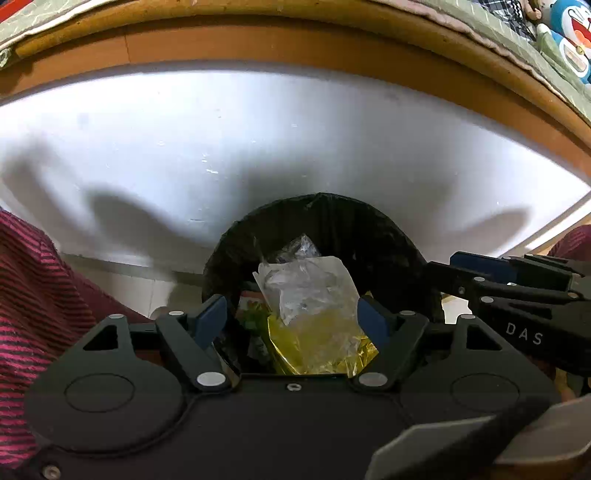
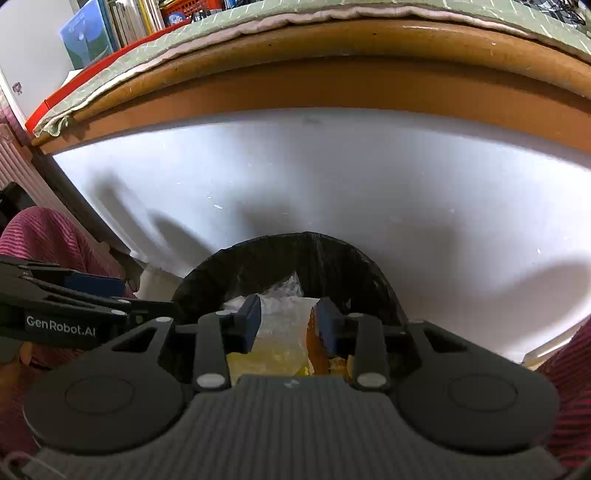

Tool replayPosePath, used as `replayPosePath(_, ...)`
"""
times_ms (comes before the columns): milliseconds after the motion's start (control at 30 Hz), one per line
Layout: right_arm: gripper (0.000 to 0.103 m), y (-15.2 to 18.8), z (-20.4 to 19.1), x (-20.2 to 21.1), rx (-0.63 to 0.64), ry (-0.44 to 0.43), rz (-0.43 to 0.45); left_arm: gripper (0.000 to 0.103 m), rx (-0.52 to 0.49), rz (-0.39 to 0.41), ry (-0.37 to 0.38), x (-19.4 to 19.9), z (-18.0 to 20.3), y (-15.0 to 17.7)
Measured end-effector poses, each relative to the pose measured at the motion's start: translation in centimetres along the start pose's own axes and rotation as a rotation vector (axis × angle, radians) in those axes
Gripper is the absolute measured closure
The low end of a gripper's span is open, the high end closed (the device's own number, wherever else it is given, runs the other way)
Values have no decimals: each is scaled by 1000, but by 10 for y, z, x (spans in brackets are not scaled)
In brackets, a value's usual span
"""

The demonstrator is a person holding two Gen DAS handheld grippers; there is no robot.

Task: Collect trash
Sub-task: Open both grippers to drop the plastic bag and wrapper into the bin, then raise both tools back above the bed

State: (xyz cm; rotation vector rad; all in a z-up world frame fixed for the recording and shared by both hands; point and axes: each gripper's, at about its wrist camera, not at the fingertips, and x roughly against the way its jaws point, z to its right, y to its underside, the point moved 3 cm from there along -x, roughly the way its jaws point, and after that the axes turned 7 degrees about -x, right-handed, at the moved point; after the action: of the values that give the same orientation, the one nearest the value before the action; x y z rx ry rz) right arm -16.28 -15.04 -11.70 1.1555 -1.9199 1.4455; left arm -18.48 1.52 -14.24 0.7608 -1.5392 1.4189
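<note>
A trash bin with a black liner [image 1: 332, 221] stands on the floor under a table, right below both grippers. Inside it lie a crumpled clear plastic bag [image 1: 306, 284] and a shiny yellow wrapper [image 1: 325, 347]. My left gripper [image 1: 291, 319] hangs over the bin mouth, open wide, with the bag seen between its blue pads and nothing pinched. In the right wrist view the bin [image 2: 332, 266] shows the same clear plastic [image 2: 280, 325] and an orange-brown wrapper [image 2: 317, 350] by the right pad. My right gripper [image 2: 290, 319] is open above it.
A wooden table edge [image 1: 295, 44] with a green cloth runs overhead; a white panel [image 1: 258, 147] stands behind the bin. A person's red striped sleeves [image 1: 37, 314] flank both views. Books [image 2: 122, 22] stand at the table's far left, blue plush toys [image 1: 572, 33] at the far right.
</note>
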Motion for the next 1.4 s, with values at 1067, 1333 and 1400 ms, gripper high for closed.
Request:
replayPosePath(1067, 26, -82, -9, 96, 95, -82, 293, 20, -165, 344, -10, 115, 12, -80)
replayPosePath(1333, 22, -130, 10, 116, 90, -31, 411, 19, -174, 435, 7, 126, 19, -137)
replayPosePath(1400, 21, -142, 17, 118, 80, -11, 433, 19, -173, 453, 2, 126, 20, -153)
